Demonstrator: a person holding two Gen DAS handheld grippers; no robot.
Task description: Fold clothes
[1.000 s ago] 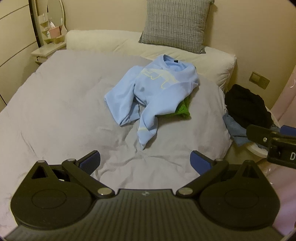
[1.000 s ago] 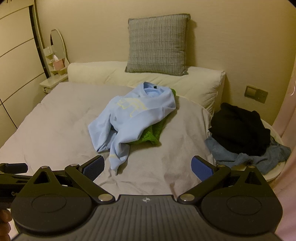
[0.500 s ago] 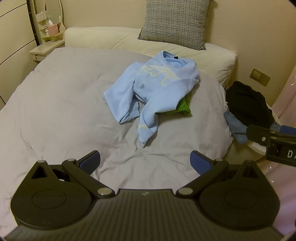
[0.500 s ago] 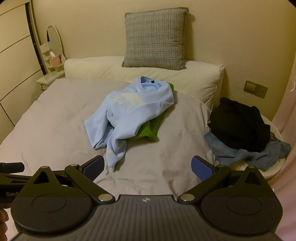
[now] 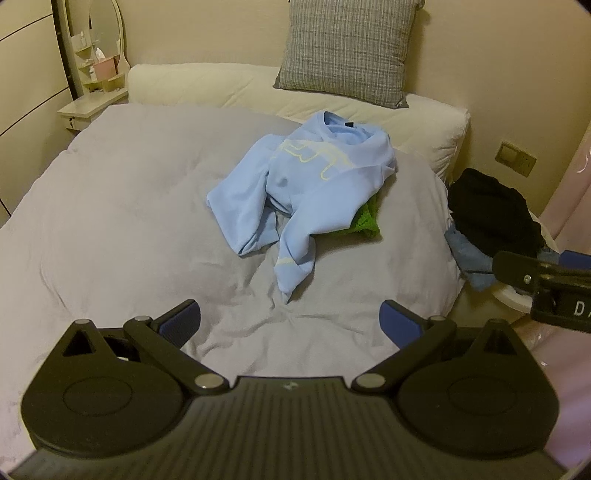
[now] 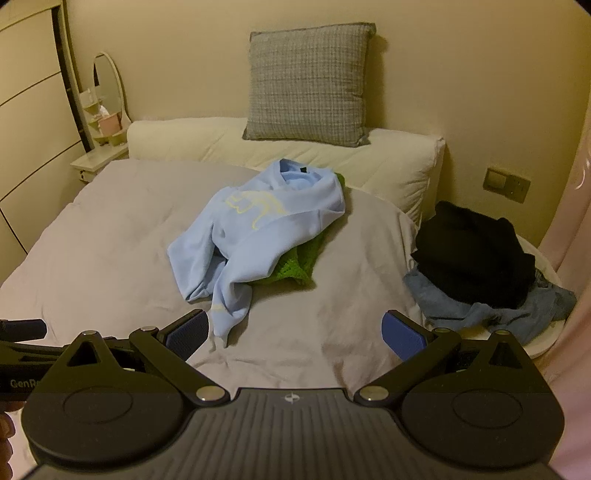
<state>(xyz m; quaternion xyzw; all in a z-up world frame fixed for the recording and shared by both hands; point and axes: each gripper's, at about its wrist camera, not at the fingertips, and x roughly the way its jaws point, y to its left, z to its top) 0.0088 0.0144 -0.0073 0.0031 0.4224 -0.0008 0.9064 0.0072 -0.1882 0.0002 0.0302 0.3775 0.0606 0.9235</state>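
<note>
Left wrist view counts two garments on the bed: one light blue sweatshirt [image 5: 306, 188], crumpled with a sleeve trailing toward the camera, and one green knit piece [image 5: 364, 221] lying partly under its right edge. Both lie ahead of the left gripper [image 5: 290, 325], well apart from its blue pads, which stand spread wide with nothing between them. The right gripper [image 6: 295, 332] is likewise spread wide and empty, with the sweatshirt's [image 6: 255, 236] sleeve end just beyond its left pad in that view and the green knit [image 6: 299, 266] further ahead. Off to the right of both grippers stands one round white side table [image 6: 543, 343] bearing two more pieces, a black garment [image 6: 476, 258] heaped on top of a blue denim one [image 6: 480, 314].

One bed fills the room's middle, spread with a pale grey duvet [image 5: 129, 221] that is softly creased. Beyond it lies one long cream bolster [image 6: 369, 155], and one grey checked cushion [image 6: 310, 81] leans on the beige wall behind. Far ahead to the left sits a small white shelf [image 5: 92, 107] with one oval mirror [image 5: 105, 33] and small toiletries. One wall socket [image 6: 508, 184] shows far right
</note>
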